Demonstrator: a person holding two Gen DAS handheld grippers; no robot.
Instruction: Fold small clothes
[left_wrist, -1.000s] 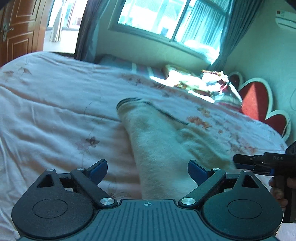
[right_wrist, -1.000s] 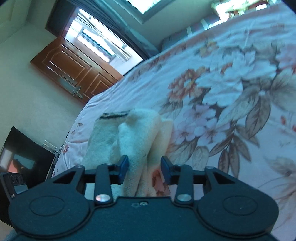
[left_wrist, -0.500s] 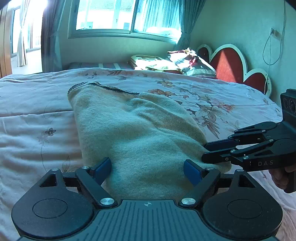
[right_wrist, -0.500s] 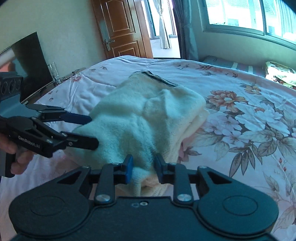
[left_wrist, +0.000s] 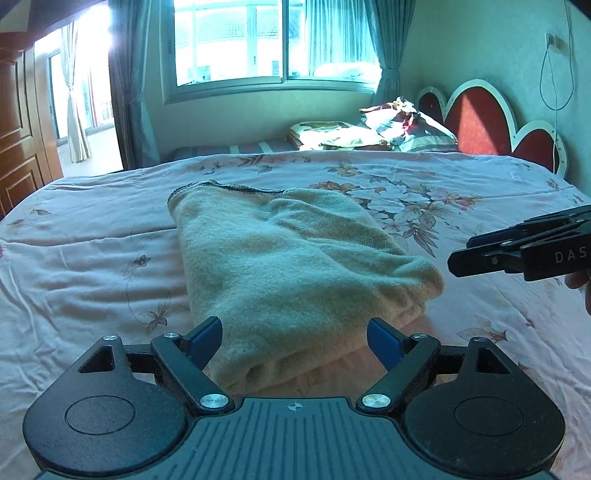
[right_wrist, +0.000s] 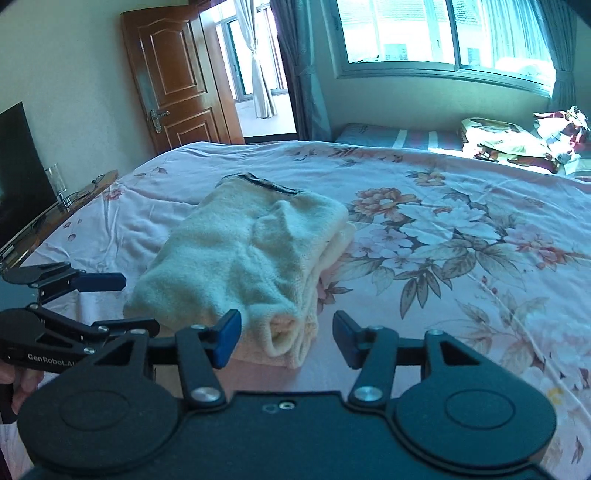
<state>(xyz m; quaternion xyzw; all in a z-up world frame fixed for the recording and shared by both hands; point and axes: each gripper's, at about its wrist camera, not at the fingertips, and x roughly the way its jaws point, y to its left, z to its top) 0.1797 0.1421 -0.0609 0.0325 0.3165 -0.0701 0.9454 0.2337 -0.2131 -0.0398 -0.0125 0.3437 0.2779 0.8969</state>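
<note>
A cream fleece garment (left_wrist: 291, 269) with a dark trimmed edge lies folded into a thick bundle on the floral bedspread (left_wrist: 92, 258); it also shows in the right wrist view (right_wrist: 251, 258). My left gripper (left_wrist: 295, 338) is open and empty, just short of the bundle's near end. My right gripper (right_wrist: 286, 338) is open and empty, its fingers just short of the bundle's near folded corner. The right gripper shows at the right edge of the left wrist view (left_wrist: 517, 247). The left gripper shows at the left of the right wrist view (right_wrist: 74, 295).
Pillows and crumpled bedding (left_wrist: 373, 127) lie at the head of the bed by a red headboard (left_wrist: 480, 122). A window (left_wrist: 273, 40) is behind. A wooden door (right_wrist: 177, 81) and a side table with a glass (right_wrist: 55, 184) stand left of the bed.
My right gripper has opened and let go of the garment's folded end. Both grippers have drawn back from the bundle, which now lies flat on the bed.
</note>
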